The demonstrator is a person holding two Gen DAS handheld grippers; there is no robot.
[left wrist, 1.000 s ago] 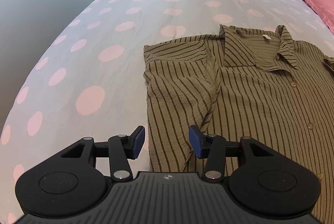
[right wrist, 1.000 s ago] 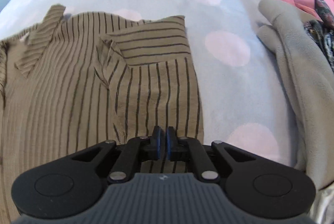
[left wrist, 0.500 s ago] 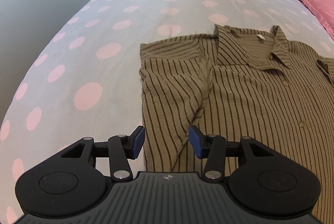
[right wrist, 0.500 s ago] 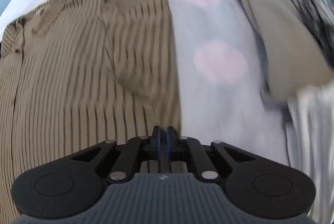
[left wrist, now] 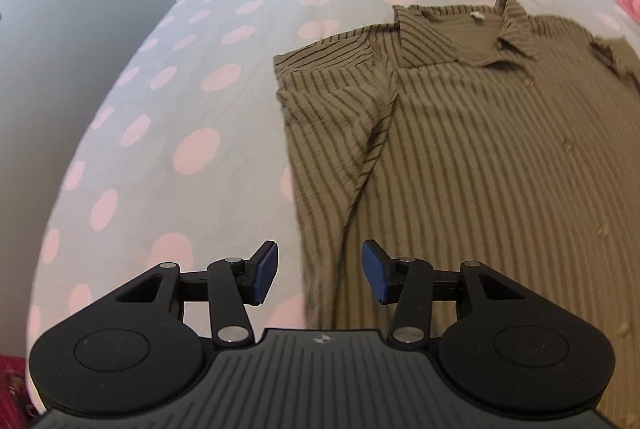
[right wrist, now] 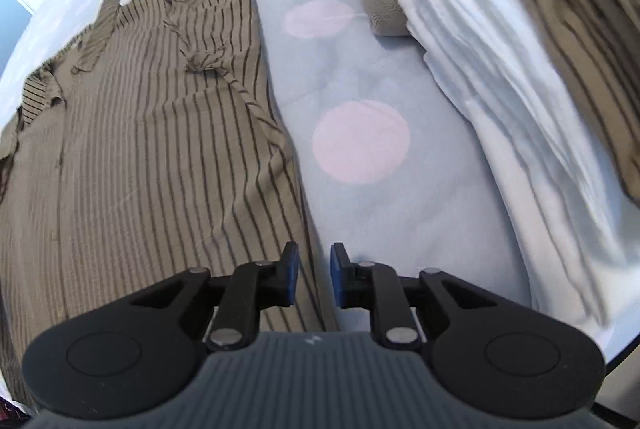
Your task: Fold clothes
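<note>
Right hand-held gripper (right wrist: 311, 279) newly parted over crinkled striped shirt (right wrist: 140, 149)

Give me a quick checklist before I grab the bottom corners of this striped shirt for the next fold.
1. Left tongs open, holding nothing: ok.
2. Right tongs open, holding nothing: ok.
3. Both sleeves folded in over the striped shirt: ok; the right one looks bunched.
4. Each tongs lined up over a side edge of the shirt: ok.
5. Bottom hem flat and reachable: cannot tell, it is hidden under the tongs in both views.
6. White folded pile apart from the shirt: ok, a strip of dotted bedspread lies between.
</note>
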